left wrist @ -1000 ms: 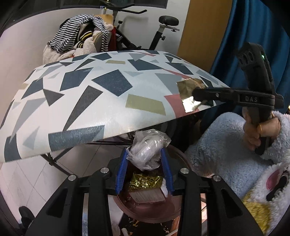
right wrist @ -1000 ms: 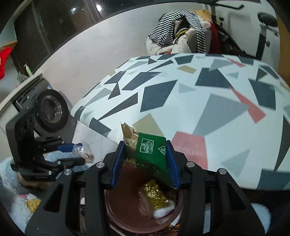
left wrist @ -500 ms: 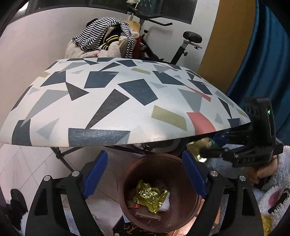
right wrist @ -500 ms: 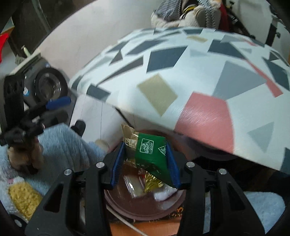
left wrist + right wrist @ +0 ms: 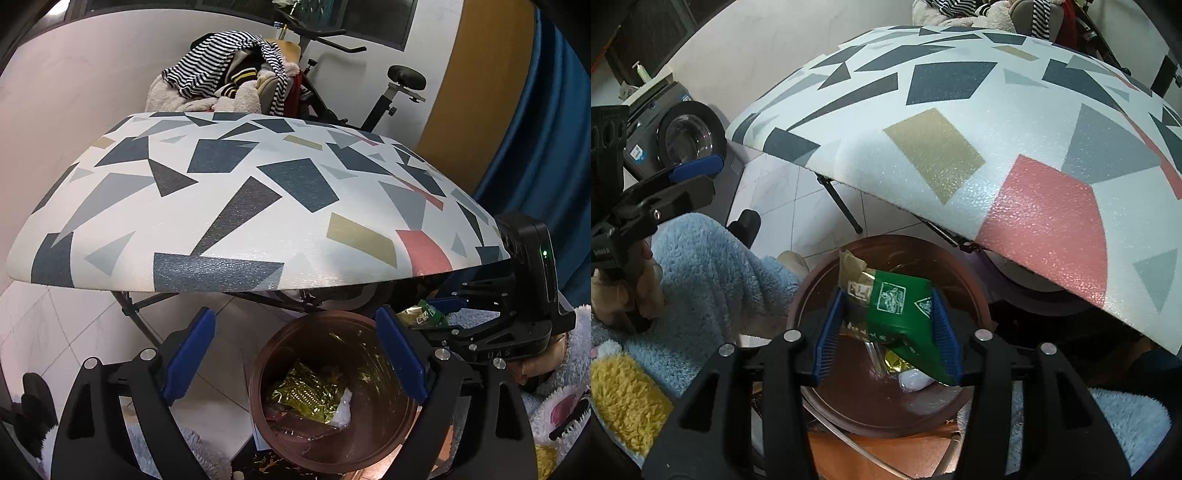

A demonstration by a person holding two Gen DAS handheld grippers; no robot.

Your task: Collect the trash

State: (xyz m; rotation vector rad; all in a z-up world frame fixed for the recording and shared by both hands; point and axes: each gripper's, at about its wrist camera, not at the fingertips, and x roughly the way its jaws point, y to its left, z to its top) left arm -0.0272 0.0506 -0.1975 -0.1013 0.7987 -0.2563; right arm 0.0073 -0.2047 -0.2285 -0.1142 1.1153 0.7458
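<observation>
A brown round trash bin (image 5: 373, 448) stands on the floor under the front edge of the patterned table (image 5: 258, 206). Gold foil wrappers (image 5: 306, 395) and a white scrap lie inside it. My left gripper (image 5: 295, 354) is open and empty just above the bin's left rim. My right gripper (image 5: 886, 325) is shut on a green and gold wrapper (image 5: 901, 314), held over the bin (image 5: 857, 413). In the left wrist view the right gripper (image 5: 428, 314) reaches in from the right at the bin's far rim with the wrapper (image 5: 424, 314).
The table top (image 5: 997, 122) overhangs the bin, with black folding legs (image 5: 136, 314) below. An exercise bike (image 5: 388, 96) and a chair piled with clothes (image 5: 229, 85) stand behind it. A washing machine (image 5: 683, 136) is at left. A blue curtain (image 5: 535, 147) hangs at right.
My left gripper opened and let a clear plastic wrapper go; it is no longer between the fingers. My right gripper carried the green wrapper down from the table edge to above the bin.
</observation>
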